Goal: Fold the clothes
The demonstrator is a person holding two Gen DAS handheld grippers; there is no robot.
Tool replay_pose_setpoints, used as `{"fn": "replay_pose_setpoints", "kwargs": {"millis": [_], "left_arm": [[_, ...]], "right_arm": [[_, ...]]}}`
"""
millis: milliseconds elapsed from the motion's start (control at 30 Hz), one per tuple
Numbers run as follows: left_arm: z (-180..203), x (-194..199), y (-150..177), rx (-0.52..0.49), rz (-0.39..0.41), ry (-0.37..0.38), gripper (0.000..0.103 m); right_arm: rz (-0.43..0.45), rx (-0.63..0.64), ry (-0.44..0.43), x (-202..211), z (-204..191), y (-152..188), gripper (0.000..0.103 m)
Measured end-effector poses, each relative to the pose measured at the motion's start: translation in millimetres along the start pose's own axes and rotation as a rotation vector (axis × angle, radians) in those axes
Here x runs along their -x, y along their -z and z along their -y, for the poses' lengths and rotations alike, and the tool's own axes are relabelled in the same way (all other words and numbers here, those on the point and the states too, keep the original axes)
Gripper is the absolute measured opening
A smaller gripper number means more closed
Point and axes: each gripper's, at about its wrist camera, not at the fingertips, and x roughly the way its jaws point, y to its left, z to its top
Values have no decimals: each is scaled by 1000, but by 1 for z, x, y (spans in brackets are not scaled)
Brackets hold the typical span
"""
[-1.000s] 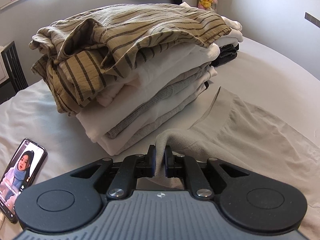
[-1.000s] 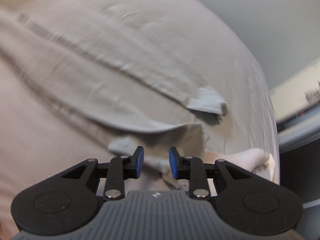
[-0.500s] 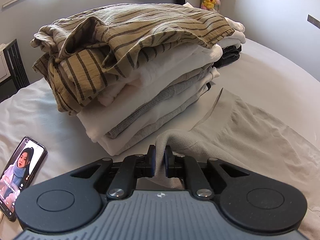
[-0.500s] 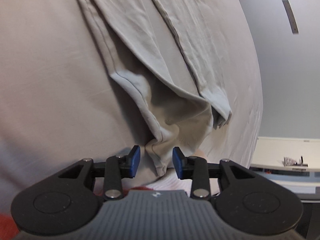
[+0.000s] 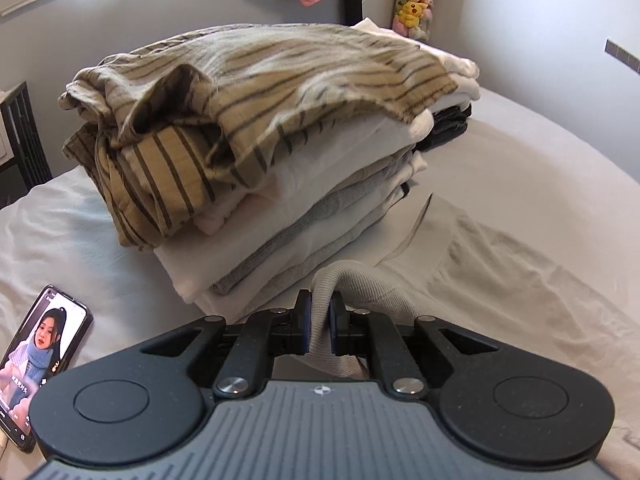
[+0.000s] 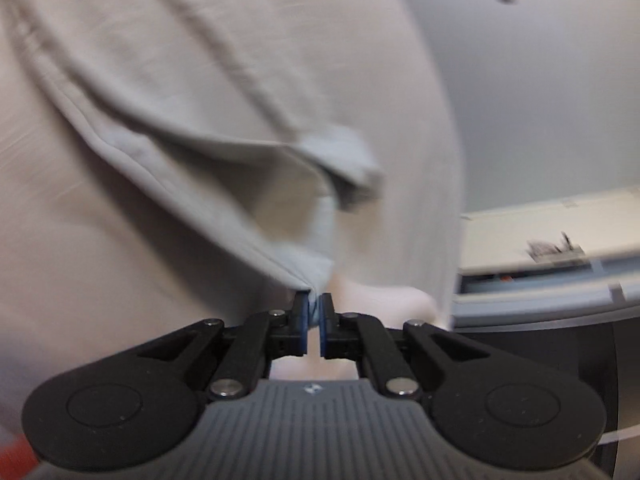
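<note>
Beige trousers (image 5: 500, 264), spread flat beside folded stack (image 5: 280, 152)

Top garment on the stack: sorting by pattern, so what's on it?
Tan with dark stripes; clearest in the left wrist view.

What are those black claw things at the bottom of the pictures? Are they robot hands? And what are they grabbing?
No robot here: a person holds one pinching tool in each hand, each with a camera looking along its two fingers. One picture is from the left gripper, clamped on the ribbed waistband of beige pants lying on a white bed. Beside them sit a stack of folded clothes and a phone. The other, blurry picture is from the right gripper, pinching the pants' other end.
</note>
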Motion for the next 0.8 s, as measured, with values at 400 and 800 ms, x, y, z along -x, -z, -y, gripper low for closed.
{"fn": "replay_pose_setpoints", "kwargs": {"millis": [400,800], "left_arm": [[-34,-7,-18,-48,-220,102,10],[-26,-23,-10,-232,-317,111,13]], "right_arm": [[-52,44,-22,46,24,50,5],[-83,65,-88,51,18,61,6]]}}
